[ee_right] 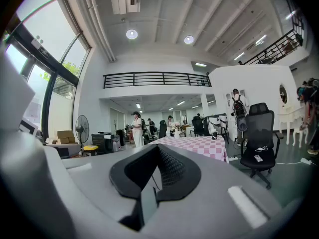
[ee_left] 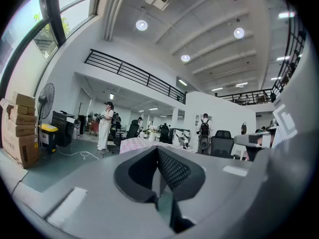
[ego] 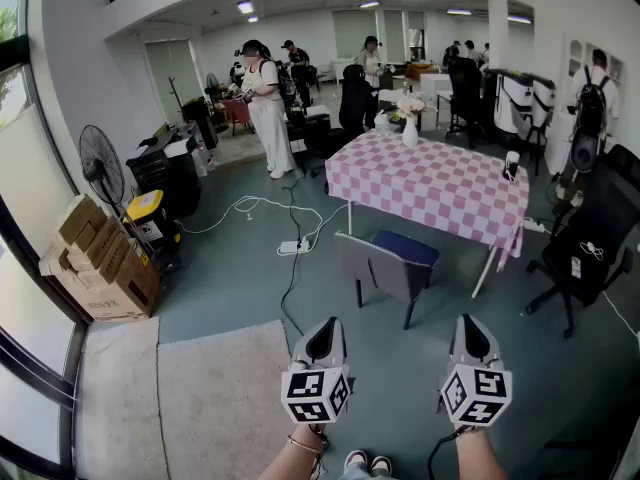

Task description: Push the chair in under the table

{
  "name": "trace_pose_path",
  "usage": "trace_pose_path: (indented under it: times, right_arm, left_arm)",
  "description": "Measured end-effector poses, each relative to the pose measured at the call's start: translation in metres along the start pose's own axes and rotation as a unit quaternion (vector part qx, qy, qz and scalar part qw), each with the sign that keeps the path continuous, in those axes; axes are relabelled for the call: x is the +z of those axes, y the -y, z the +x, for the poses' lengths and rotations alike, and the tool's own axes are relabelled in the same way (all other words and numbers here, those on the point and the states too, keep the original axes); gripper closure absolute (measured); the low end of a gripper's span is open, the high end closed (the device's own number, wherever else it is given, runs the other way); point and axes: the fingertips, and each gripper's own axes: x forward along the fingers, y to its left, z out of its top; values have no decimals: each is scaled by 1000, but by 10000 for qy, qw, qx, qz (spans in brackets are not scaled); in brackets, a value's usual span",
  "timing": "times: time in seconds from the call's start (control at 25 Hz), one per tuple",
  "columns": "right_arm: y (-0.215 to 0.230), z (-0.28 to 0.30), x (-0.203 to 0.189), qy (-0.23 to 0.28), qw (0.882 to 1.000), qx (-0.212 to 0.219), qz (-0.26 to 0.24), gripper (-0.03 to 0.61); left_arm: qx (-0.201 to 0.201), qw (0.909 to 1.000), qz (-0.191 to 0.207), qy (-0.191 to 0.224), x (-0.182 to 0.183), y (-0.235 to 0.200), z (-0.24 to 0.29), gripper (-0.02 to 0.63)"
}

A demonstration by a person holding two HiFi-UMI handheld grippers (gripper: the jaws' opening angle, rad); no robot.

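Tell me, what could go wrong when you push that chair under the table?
The chair stands near a table leg, so a crooked push might bump the table and wobble the vase. The black cable on the floor beside the chair could snag a chair leg. The left gripper and right gripper are both shut, so their narrow tips might slip off the chair's back.
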Motion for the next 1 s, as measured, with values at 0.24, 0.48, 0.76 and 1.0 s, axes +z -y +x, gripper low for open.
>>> trace_pose_path:
  times: [0.24, 0.48, 0.76, 1.0]
  right_arm:
    - [-8, -2, -7, -79, 9999, 82, 9, 571]
    - [-11, 1, -17, -126, 9994, 206, 233, 569]
    - [-19, 3, -14, -81, 9992, 322, 209, 566]
    - [-19, 5, -15, -97, 9992, 346, 196, 534]
  left_arm:
    - [32, 10000, -16, -23, -3, -3, -3, 614]
    - [66, 10000, 2, -36, -5, -4, -3, 612]
    - [72, 9997, -220, 64, 0, -6, -2, 612]
    - [17, 9999, -161, 32, -1, -2, 2, 542]
